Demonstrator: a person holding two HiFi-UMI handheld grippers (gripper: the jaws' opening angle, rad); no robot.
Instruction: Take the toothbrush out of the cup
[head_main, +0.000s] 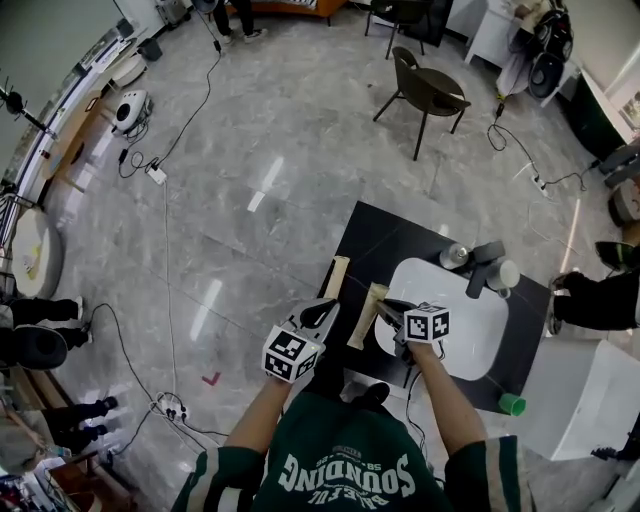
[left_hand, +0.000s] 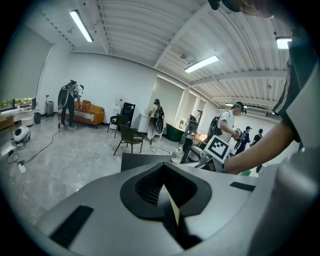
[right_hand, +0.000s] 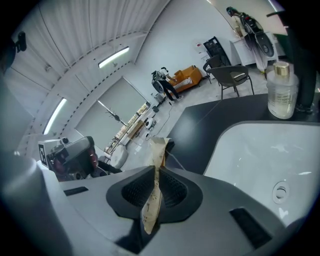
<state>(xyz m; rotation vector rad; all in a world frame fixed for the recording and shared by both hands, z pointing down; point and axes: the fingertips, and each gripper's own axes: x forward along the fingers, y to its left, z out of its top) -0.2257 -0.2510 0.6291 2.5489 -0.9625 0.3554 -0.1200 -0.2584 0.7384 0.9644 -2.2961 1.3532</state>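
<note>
Beige paper-wrapped toothbrush (right_hand: 159, 152) pinched in right fingers (right_hand: 134, 190); similar beige strip (head_main: 338, 275) in left fingers (left_hand: 147, 187).

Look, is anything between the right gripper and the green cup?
Nothing visible blocks the green cup; only the white sink lies between. But the right gripper is shut on a tan strip.

Polished grey stone-look floor (head_main: 250, 150), bright with glare. Matt black counter (head_main: 370, 245). Glossy white basin (right_hand: 260, 150), smooth as glazed ceramic. Clear glass-like bottle (right_hand: 281, 95), shiny gold cap (right_hand: 281, 66). Smooth plastic green cup (head_main: 512, 404). Matt grey plastic on right gripper (right_hand: 156, 187) and left gripper (left_hand: 162, 187); ribbed black pads (right_hand: 138, 190). Right strip (right_hand: 159, 147): tan speckled paper, creased. Left strip (left_hand: 171, 209): cream, smooth.
</note>
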